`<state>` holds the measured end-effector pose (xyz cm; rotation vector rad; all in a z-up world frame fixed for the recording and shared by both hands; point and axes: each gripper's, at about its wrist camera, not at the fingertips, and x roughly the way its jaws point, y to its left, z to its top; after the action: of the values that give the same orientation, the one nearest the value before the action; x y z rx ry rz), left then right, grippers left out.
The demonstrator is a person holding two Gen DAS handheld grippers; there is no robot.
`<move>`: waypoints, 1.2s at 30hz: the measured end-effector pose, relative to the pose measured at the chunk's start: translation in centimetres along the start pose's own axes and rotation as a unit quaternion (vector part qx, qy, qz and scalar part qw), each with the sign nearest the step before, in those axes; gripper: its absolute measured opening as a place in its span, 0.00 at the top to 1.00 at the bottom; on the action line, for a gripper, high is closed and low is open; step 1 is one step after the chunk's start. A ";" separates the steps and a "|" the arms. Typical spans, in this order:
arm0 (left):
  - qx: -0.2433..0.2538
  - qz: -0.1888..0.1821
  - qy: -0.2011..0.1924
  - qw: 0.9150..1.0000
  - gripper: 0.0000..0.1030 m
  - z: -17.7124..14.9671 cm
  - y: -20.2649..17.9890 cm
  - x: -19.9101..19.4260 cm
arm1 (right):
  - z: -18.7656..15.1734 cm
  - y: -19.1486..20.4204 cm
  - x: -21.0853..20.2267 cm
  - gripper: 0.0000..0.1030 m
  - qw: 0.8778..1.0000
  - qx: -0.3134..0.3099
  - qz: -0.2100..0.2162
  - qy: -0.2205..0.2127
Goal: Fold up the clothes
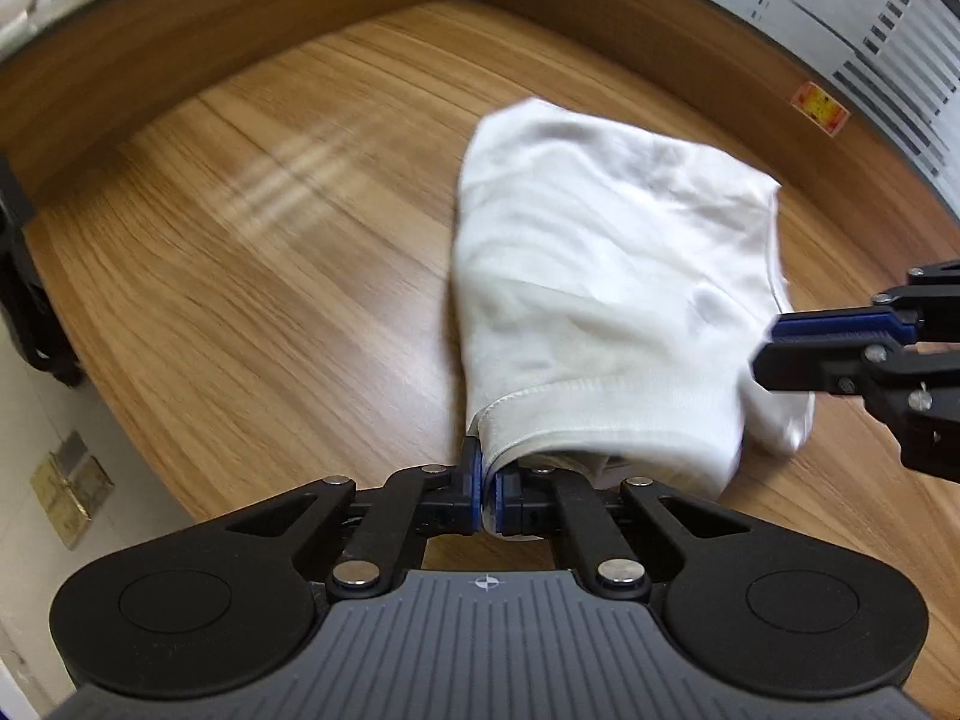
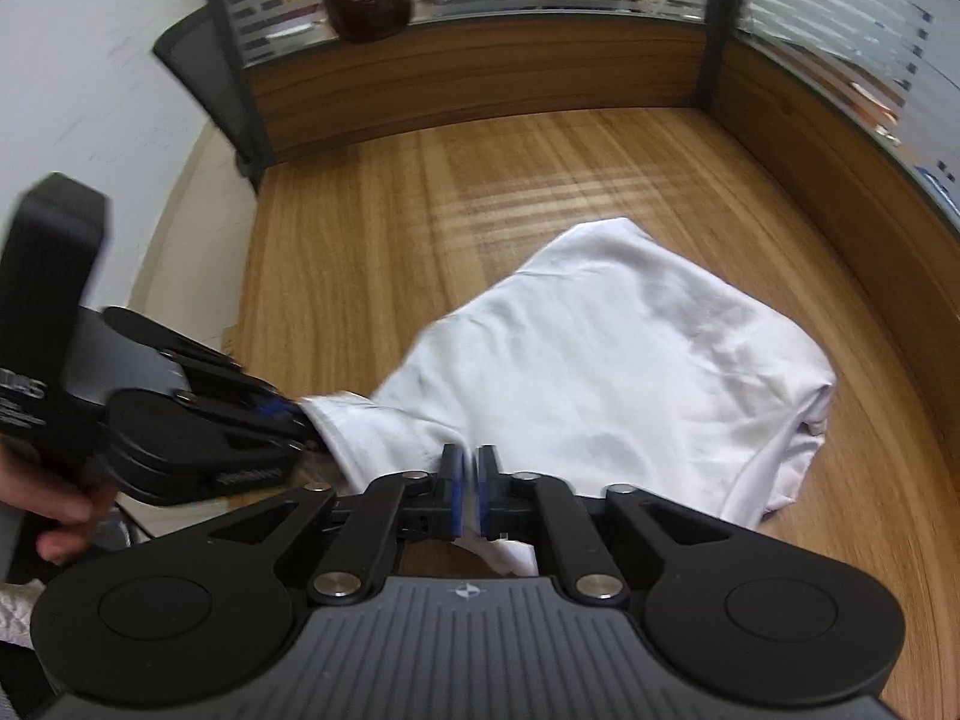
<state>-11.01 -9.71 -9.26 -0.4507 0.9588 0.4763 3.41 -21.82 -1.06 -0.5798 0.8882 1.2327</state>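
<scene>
Gripping shirt (image 1: 600, 276) hem with left gripper (image 1: 487, 495); right gripper (image 2: 471, 495) slightly parted, cloth between, beside it.

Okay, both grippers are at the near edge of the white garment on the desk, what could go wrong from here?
The left gripper pinches only the hem of the white garment, so it may slip out. The right gripper fingers look slightly parted, so that side may drop and undo the fold.
</scene>
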 end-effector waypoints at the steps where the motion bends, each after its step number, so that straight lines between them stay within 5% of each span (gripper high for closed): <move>1: 0.003 0.008 -0.001 1.000 0.95 0.2 0.4 0.0 | -0.2 -0.5 0.2 0.69 1.000 0.008 -0.008 0.002; 4: 0.002 0.013 0.003 1.000 0.96 0.9 2.0 0.1 | -0.9 -2.0 0.7 0.66 0.999 0.032 -0.030 0.010; 9: 0.018 0.024 0.002 1.000 0.96 2.5 4.2 -0.2 | -2.4 -3.1 2.3 0.42 0.996 0.049 -0.055 0.041; 16: 0.034 0.026 0.010 0.999 0.95 5.3 6.7 0.4 | -2.9 -4.9 4.3 0.40 0.985 0.143 -0.081 0.053; 22: 0.084 0.013 0.012 0.996 0.96 7.2 7.4 0.7 | -1.9 -7.2 6.3 0.41 0.972 0.225 -0.060 0.038; 23: 0.092 0.010 0.013 0.996 0.96 7.4 7.5 0.8 | -1.9 -7.4 6.6 0.44 0.970 0.233 -0.057 0.037; 26: 0.120 -0.001 0.014 0.993 0.96 7.9 7.5 0.8 | -1.5 -7.8 7.7 0.95 0.963 0.264 -0.040 0.041; 32: 0.161 -0.039 0.009 0.986 0.96 8.1 6.8 -0.1 | -1.4 -7.7 3.0 0.96 0.955 0.291 -0.058 -0.009; 36: 0.218 -0.087 0.000 0.972 0.96 7.6 4.8 -1.5 | -1.4 -8.4 -1.9 0.96 0.947 0.311 -0.072 -0.040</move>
<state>-9.43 -1.89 -4.97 -0.1334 0.9816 0.0985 10.95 -26.13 -0.89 -0.0831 1.0798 0.7737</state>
